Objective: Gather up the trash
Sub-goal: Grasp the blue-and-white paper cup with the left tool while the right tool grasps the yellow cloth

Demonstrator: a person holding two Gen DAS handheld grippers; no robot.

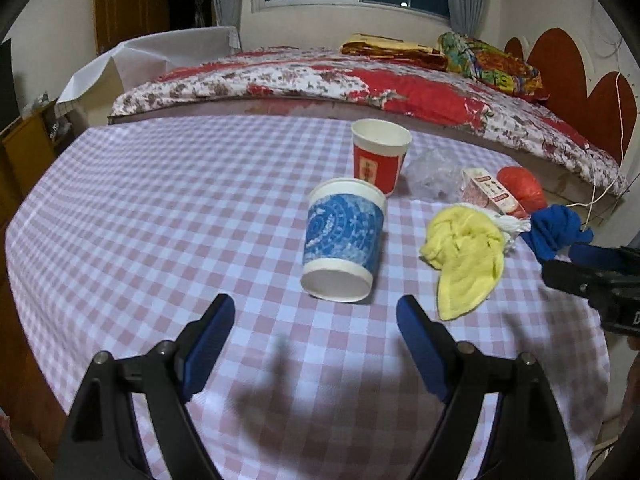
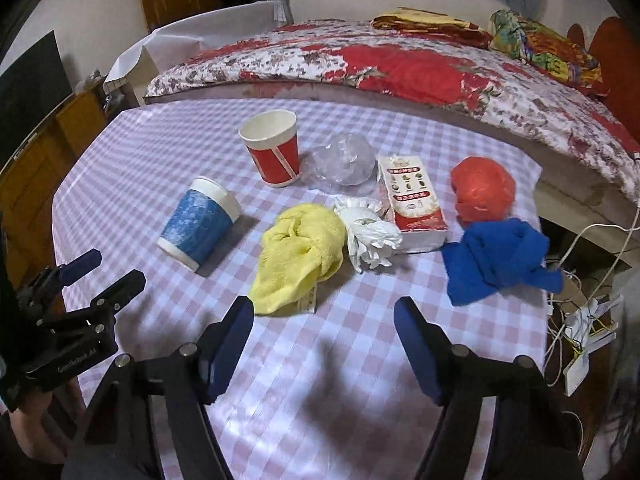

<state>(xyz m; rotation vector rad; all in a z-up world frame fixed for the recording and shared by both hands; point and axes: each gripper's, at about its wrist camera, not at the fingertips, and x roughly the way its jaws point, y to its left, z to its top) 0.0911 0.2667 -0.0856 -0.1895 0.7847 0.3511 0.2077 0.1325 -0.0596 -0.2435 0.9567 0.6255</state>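
Note:
A blue paper cup (image 1: 342,240) (image 2: 199,227) lies tipped on its side on the checked tablecloth. A red paper cup (image 1: 380,155) (image 2: 273,148) stands upright behind it. Beside them lie a crumpled clear plastic bag (image 2: 344,162), a crumpled white tissue (image 2: 370,240), a tissue pack (image 2: 414,204), a red plastic bag ball (image 2: 482,188), a yellow cloth (image 1: 466,252) (image 2: 298,252) and a blue cloth (image 2: 500,258). My left gripper (image 1: 316,330) is open and empty, just in front of the blue cup. My right gripper (image 2: 324,332) is open and empty, in front of the yellow cloth.
The table (image 1: 160,200) butts against a bed with a red floral quilt (image 1: 360,84). Cables and a power strip (image 2: 580,320) hang off the table's right edge. A wooden cabinet (image 2: 52,148) stands at the left.

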